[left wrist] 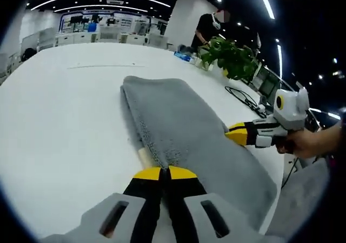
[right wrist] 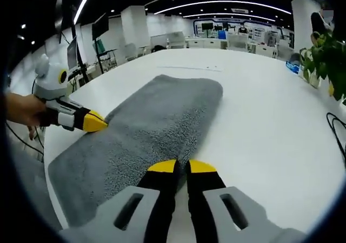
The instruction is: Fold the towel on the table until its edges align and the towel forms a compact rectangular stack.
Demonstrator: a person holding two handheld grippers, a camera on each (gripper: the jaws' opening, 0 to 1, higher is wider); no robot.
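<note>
A grey towel (left wrist: 178, 129) lies on the white table (left wrist: 65, 118) as a long folded strip. In the left gripper view my left gripper (left wrist: 165, 172) is shut, its yellow tips pinching the towel's near long edge about midway. My right gripper (left wrist: 233, 135) comes in from the right, held by a hand, with its tip on the opposite long edge. In the right gripper view the towel (right wrist: 146, 118) runs away from me. My right gripper (right wrist: 182, 167) is shut at its edge, and the left gripper (right wrist: 96, 122) touches the far edge.
A potted green plant (left wrist: 232, 56) and black cables (left wrist: 243, 97) sit near the table's far right side. A small blue item (right wrist: 293, 67) lies beside the plant (right wrist: 327, 53). A person (left wrist: 208, 29) stands behind the table. The table edge (right wrist: 51, 140) runs close to the towel.
</note>
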